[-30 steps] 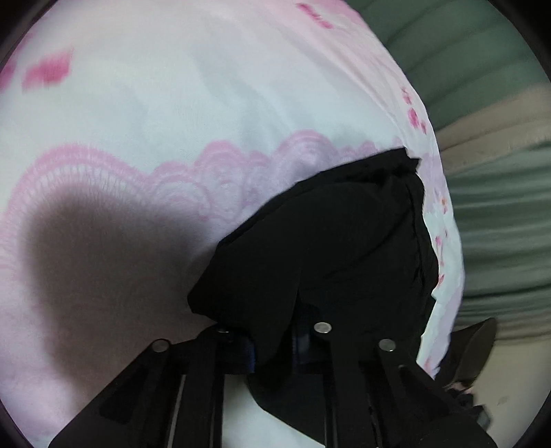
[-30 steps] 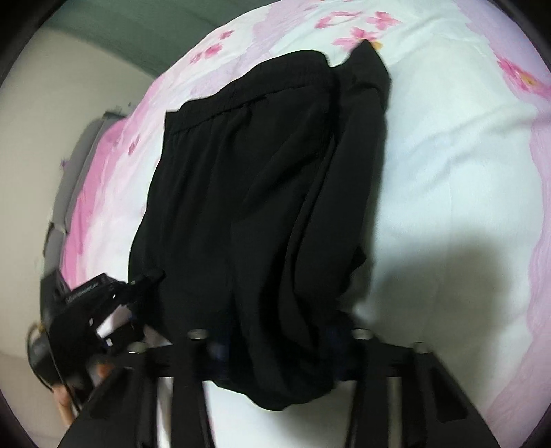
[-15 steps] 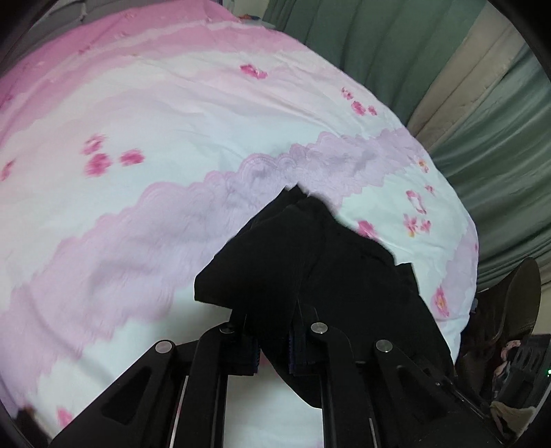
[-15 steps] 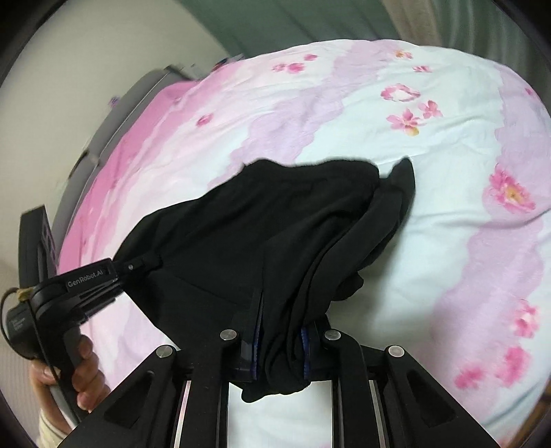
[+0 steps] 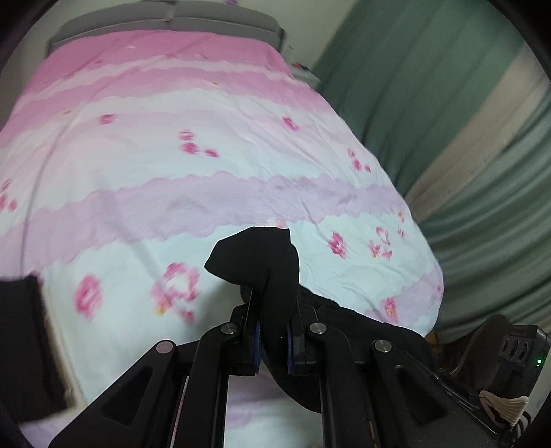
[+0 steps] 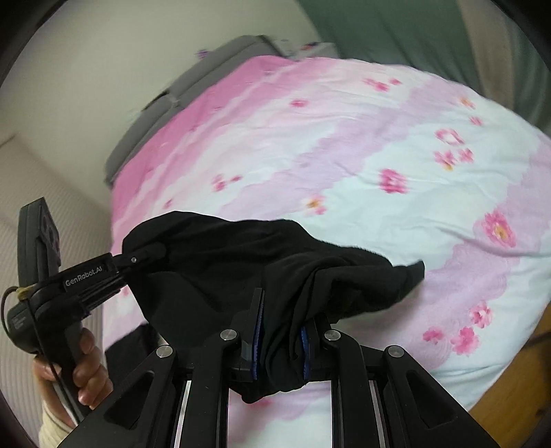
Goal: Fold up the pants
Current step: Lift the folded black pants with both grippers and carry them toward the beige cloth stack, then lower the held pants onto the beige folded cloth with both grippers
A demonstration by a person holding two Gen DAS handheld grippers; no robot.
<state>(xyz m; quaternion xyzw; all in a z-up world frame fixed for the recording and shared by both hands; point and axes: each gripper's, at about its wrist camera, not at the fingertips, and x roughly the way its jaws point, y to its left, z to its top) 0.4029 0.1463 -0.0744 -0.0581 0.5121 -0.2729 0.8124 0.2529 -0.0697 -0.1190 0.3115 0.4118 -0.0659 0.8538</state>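
Observation:
The black pants [image 6: 241, 265] hang bunched between my two grippers above the pink flowered bed. My right gripper [image 6: 279, 320] is shut on a thick fold of the pants. My left gripper [image 5: 272, 310] is shut on another bunch of the black pants [image 5: 261, 258], which stands up between its fingers and trails off to the right. The left gripper [image 6: 151, 251] also shows in the right wrist view, held by a hand at the left, its tips buried in the cloth.
The bed cover [image 5: 172, 165] is pink, lilac and white with flowers. A grey headboard [image 5: 165, 20] is at the far end. Green curtains [image 5: 447, 120] hang on the right. A dark device [image 5: 523, 348] sits low at the right beside the bed.
Both grippers have lifted the pants off the bed and drawn back. The cloth, spread flat a second ago, now hangs gathered between them, and more of the bed shows.

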